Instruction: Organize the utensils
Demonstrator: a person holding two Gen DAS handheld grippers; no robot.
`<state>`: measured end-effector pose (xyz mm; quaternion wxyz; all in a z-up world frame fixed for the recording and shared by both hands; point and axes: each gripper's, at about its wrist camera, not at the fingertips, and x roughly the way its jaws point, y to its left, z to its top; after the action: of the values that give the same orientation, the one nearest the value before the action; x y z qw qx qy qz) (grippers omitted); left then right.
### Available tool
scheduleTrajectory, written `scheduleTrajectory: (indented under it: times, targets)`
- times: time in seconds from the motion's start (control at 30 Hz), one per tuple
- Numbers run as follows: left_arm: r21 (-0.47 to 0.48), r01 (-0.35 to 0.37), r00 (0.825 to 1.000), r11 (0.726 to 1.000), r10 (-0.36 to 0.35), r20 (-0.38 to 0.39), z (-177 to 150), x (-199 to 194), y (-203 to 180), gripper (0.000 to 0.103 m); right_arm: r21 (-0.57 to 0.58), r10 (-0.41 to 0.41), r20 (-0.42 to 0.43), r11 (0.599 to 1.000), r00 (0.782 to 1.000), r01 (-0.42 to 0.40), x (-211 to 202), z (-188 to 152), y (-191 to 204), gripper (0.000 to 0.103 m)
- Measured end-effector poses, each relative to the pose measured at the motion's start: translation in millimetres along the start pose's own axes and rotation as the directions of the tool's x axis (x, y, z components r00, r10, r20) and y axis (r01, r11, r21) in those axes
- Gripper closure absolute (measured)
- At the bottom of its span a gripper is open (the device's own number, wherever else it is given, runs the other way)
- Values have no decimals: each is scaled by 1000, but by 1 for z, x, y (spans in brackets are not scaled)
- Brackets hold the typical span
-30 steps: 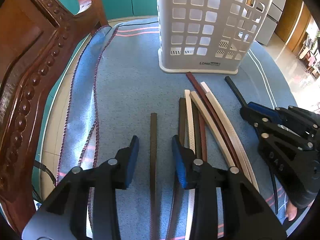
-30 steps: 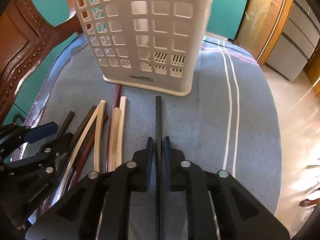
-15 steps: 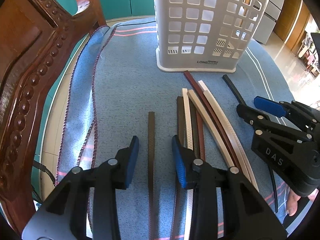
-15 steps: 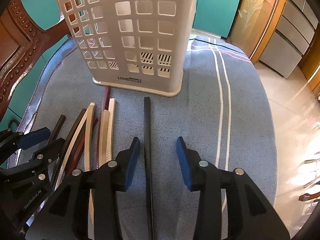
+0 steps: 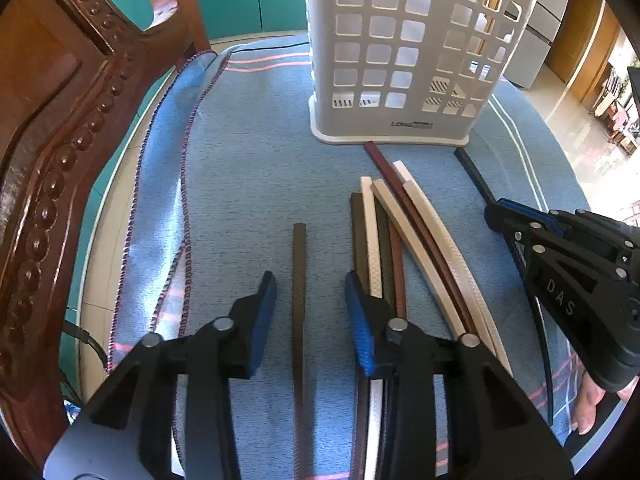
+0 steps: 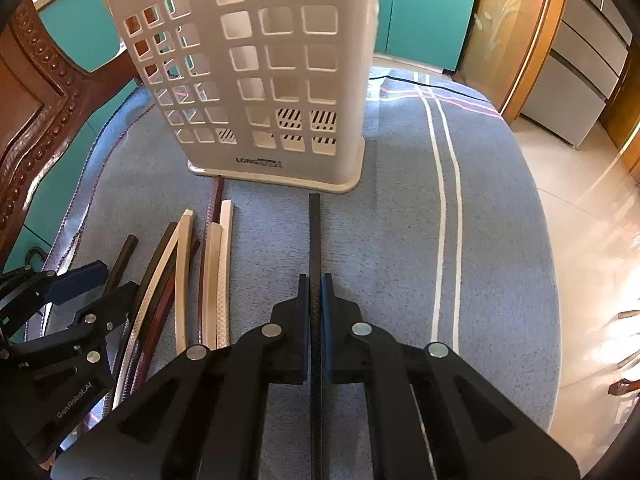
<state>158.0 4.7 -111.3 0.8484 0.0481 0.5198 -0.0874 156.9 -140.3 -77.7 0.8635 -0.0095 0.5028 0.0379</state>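
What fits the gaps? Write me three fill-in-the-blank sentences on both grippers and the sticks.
1. The right gripper is ____ on the black stick.
2. The left gripper is open, with a dark brown stick lying ____ its fingers.
3. The white basket stands ____ on the blue cloth.

Missing words: shut; between; upright
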Motion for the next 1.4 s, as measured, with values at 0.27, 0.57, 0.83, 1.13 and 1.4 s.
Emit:
scheduleTrajectory:
  times: [0.27, 0.57, 0.83, 1.13, 1.4]
  targets:
    - [-21, 81, 995, 996, -80, 61, 1, -14, -3, 96, 14, -3, 43, 1000, 999, 2, -12, 1, -11, 96]
    - [-34, 86, 987, 996, -81, 139, 3, -33, -3, 96, 28, -7, 58, 1000, 998, 5, -18, -1, -17, 96]
    - [-40, 90, 968, 995, -78, 237, 2, -58, -1, 96, 49, 36, 153, 998, 988, -44, -53, 0, -21, 96]
    - [-65, 123, 924, 990, -90, 372, 1, -110, 7, 96, 51, 117, 365, 988, 923, -145, -157, -4, -44, 96]
    - [-94, 135, 865, 986, -71, 497, 5, -160, 15, 96, 34, 163, 512, 977, 843, -209, -228, 0, -50, 96]
